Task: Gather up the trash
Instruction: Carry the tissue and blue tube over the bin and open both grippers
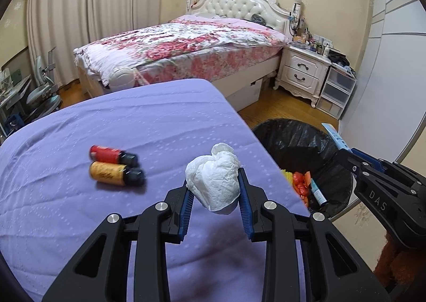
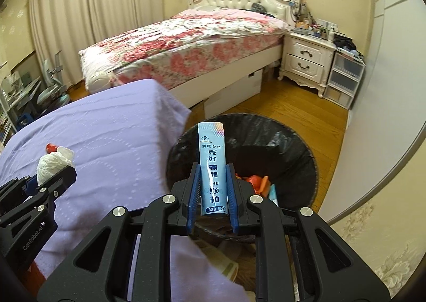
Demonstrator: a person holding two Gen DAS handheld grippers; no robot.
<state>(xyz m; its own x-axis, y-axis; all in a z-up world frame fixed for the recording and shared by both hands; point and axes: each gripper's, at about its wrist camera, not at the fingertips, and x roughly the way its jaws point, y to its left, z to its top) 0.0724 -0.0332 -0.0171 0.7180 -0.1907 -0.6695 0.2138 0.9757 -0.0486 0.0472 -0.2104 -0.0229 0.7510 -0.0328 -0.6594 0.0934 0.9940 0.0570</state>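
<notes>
In a bedroom, lower left of the left wrist view, two small bottles [image 1: 115, 167], one red and one orange with dark caps, lie side by side and touching on the lavender-covered bench [image 1: 80, 222]; I judge them trash not yet collected.

At centre of that view my left tool [image 1: 215, 191] is clenched on a crumpled white tissue [image 1: 213, 182], its blue pads pressing the wad from both sides, over the bench close to its right edge. I hold it pinched low, so most of the wad bulges above the tips and should fall free once I let go.

To the right stands the black-lined bin [image 1: 306, 142] on the wooden floor, just beside the bench, with orange and yellow scraps already inside. It is placed, I judge, so that either tool need only cross the bench edge.

At centre of the right wrist view my right tool [image 2: 213, 190] is clamped on a light-blue sachet [image 2: 213, 166] with printed characters. It stands upright between the pads, its top free, and the mouth of the bin fills the frame behind and below it, so a release here looks likely to land inside.

A floral bed [image 2: 186, 43] and white nightstand [image 2: 306, 59] fill the background.
</notes>
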